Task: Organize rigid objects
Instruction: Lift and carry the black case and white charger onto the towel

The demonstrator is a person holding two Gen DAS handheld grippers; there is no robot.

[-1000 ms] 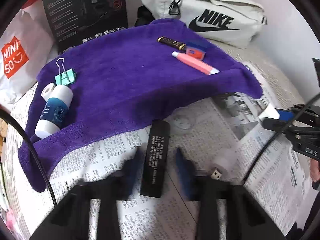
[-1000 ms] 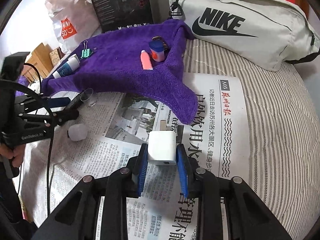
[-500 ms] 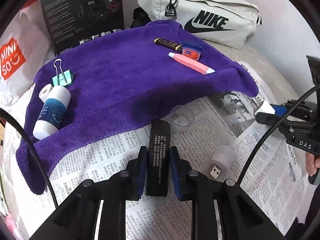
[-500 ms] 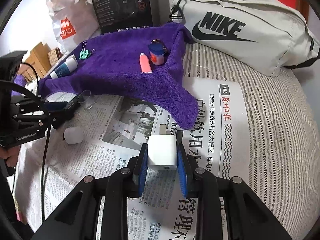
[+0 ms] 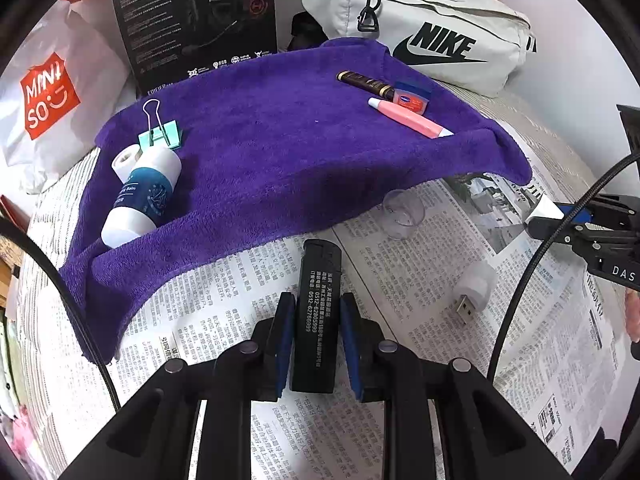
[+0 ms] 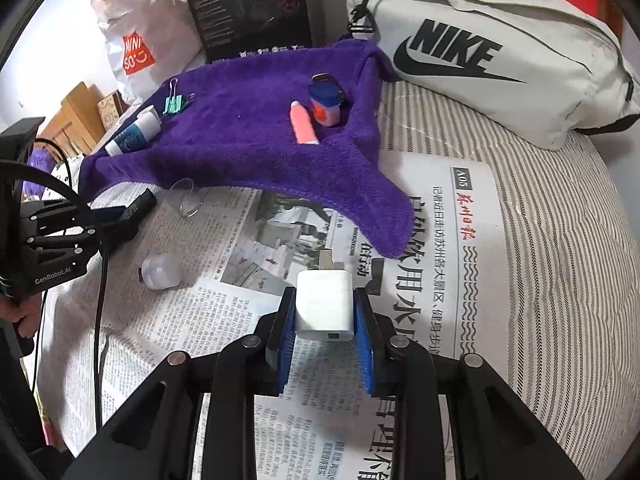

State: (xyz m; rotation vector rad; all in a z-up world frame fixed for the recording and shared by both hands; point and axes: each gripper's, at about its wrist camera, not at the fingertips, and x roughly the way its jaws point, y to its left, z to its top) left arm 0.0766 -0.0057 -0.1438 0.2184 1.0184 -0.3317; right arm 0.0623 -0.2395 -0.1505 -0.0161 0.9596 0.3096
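My left gripper (image 5: 313, 312) is shut on a black lighter (image 5: 318, 304) that points up toward the purple towel (image 5: 280, 152) over the newspaper (image 5: 400, 280). My right gripper (image 6: 325, 312) is shut on a white charger plug (image 6: 325, 304), its prongs facing away, just above the newspaper (image 6: 440, 240). On the purple towel (image 6: 256, 140) lie a green binder clip (image 5: 160, 136), a white-and-blue tube (image 5: 140, 200), a dark stick (image 5: 364, 82), a blue-lidded small jar (image 5: 412, 96) and a pink tube (image 5: 412, 122).
A clear small cup (image 5: 402, 214) and a white USB night light (image 5: 474, 286) lie on the paper. Behind the towel stand a black headset box (image 5: 196, 20), a white shopping bag (image 5: 48, 92) and a grey sports bag (image 6: 500, 48). A hand (image 6: 20, 316) holds the left tool.
The left jaws closed on the black lighter, which lay loose between them a second ago. The right gripper kept its grip on the charger and hardly moved.
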